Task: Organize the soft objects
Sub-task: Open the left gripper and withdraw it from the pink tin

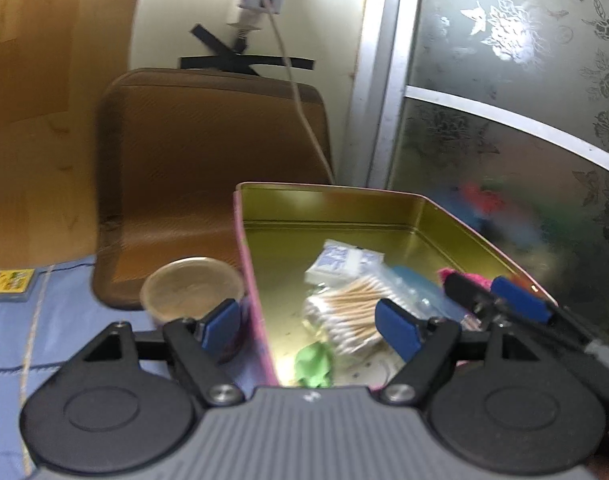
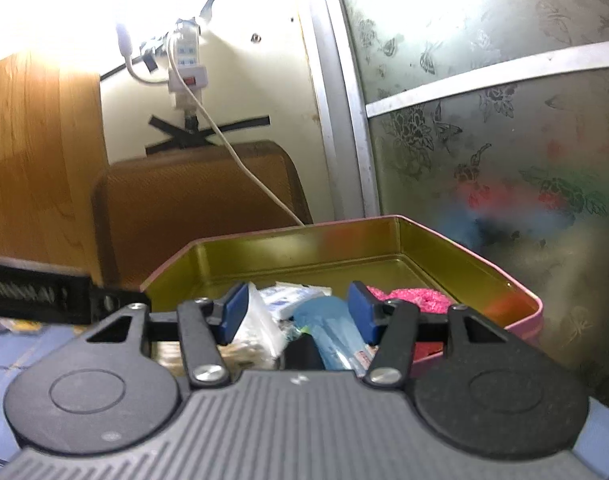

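Tin box (image 1: 456, 220): rectangular, pink outside, gold inside, lid off, on blue quilted cloth (image 1: 32, 320). Fills centre of both views.

Contents, left wrist view:
- cotton swab pack (image 1: 344, 316), clear bag, wooden sticks, mid-tin.
- white/blue sachet (image 1: 340, 260), at 12 o'clock from swabs, touching them.
- blue plastic pouch (image 1: 420, 284), at 2 o'clock from swabs, partly under them.
- green soft item (image 1: 314, 364), crumpled, at 6 o'clock from swabs, near front edge.
- pink fuzzy cloth (image 1: 474, 278), at 3 o'clock, by tin's right wall, partly hidden.

Left gripper (image 1: 308, 326): jaws wide apart, holding nothing; left finger outside tin's left wall, right finger over swabs.

Right gripper (image 2: 298, 308): jaws apart, nothing clamped; hangs low over tin's near end, blue pouch (image 2: 332, 328) and clear bag (image 2: 256, 320) lying between fingers, contact w/ pads unclear. Pink cloth (image 2: 408, 298) at 3 o'clock from it. In left view its blue pads (image 1: 520, 300) show at tin's right wall.

Outside tin:
- round can, tan lid (image 1: 192, 286), touching tin's left wall, at 9 o'clock.
- yellow card pack (image 1: 10, 280), far 9 o'clock on cloth.
- brown mesh chair back (image 1: 208, 168), at 12 o'clock behind tin.
- white power adapter w/ cable (image 2: 186, 76), taped to wall above chair.
- frosted floral glass door (image 2: 504, 100), 2 o'clock.
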`<state>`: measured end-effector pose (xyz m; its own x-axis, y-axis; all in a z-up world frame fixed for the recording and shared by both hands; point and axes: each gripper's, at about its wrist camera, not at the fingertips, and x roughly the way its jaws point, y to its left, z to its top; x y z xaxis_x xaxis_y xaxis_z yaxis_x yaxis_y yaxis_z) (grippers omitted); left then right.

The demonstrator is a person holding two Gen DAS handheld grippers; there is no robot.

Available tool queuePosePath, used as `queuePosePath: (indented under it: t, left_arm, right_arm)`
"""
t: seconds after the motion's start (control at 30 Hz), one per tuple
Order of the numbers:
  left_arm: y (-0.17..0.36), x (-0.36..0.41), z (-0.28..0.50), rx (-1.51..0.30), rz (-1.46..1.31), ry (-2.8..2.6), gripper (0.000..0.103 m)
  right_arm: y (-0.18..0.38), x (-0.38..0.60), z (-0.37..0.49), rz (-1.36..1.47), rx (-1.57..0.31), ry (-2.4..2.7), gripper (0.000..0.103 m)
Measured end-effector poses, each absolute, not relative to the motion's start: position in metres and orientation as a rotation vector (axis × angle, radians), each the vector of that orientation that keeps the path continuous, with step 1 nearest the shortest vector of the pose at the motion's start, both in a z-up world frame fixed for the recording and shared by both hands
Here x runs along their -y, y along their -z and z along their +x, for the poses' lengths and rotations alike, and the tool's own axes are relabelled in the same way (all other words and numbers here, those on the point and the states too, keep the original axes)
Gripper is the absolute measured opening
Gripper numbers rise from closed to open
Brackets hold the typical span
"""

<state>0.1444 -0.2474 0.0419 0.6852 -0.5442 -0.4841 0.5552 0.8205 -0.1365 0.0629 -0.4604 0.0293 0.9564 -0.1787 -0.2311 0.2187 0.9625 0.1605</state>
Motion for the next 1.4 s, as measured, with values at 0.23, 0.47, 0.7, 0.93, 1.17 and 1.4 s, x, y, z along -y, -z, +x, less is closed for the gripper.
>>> queuePosePath:
  t: [0.23,0.47,0.7,0.93,1.17,1.4]
  left_arm:
    - [-0.038,0.206,0.131,-0.527,0.027,0.569,0.080]
    - [-0.028,0.165,0.127,-0.522,0.050,0.563,0.087]
    - [-0.015,0.112,0.140,-0.535,0.018,0.456,0.087]
    - [-0.002,0.056,0.153,-0.529,0.005,0.314,0.089]
    - [0.016,0.016,0.161,-0.548,-0.034,0.230,0.089]
    - [0.022,-0.003,0.166,-0.554,-0.127,0.231,0.090]
  right_arm:
    - [-0.043,0.434,0.063,0.224,-0.196,0.110,0.059]
    - [-0.041,0.401,0.069,0.206,-0.244,0.040,0.062]
    - [-0.043,0.365,0.075,0.141,-0.256,-0.024,0.063]
    - [-0.039,0.334,0.079,0.081,-0.284,-0.090,0.068]
    - [-0.034,0.302,0.082,0.016,-0.321,-0.156,0.069]
    - [-0.026,0.272,0.087,-0.035,-0.366,-0.211,0.072]
